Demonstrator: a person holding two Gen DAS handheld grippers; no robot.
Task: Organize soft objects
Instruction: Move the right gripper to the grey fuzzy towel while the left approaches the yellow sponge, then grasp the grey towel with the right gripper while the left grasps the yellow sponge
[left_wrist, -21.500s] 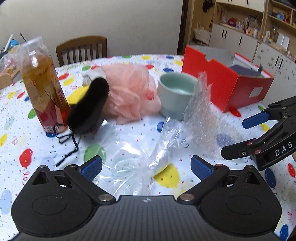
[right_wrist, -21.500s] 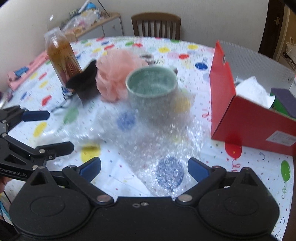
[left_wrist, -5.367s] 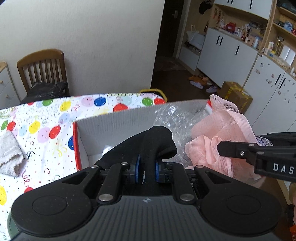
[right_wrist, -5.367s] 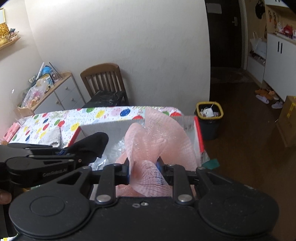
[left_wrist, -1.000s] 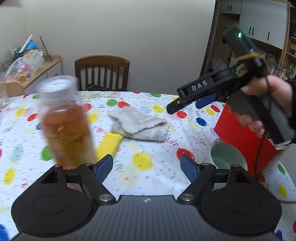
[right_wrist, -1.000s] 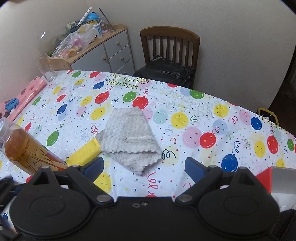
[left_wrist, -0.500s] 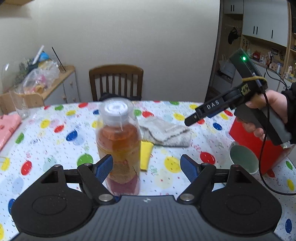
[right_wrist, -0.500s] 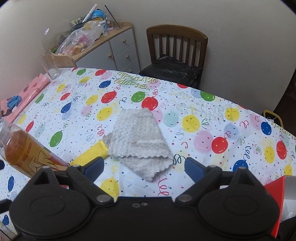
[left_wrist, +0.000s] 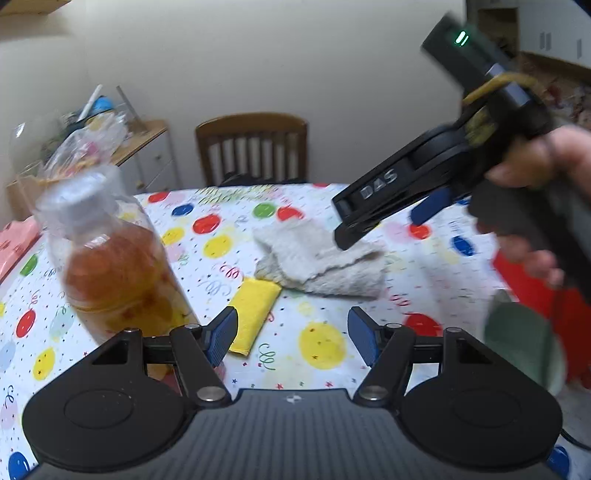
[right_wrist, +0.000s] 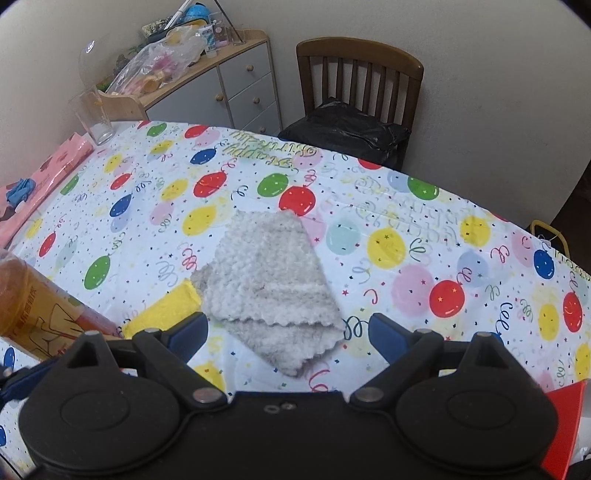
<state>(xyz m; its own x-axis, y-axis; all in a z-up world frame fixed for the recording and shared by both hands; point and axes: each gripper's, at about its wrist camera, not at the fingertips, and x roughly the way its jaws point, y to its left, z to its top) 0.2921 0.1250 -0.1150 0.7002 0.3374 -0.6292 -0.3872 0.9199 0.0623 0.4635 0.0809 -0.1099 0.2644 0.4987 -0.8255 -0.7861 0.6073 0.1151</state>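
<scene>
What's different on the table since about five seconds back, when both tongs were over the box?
Both tongs released their loads, the black piece and the pink mesh, and swung back to the table. The left tongs have just been narrowing, empty; the right tongs are open above the grey cloth. The cloth itself has not moved.

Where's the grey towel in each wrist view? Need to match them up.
Left wrist: grey towel right of centre, under the right gripper.
Right wrist: grey towel centre, just beyond the open jaws.
Shared landmark: yellow cloth touching the towel's left edge in both views.
</scene>
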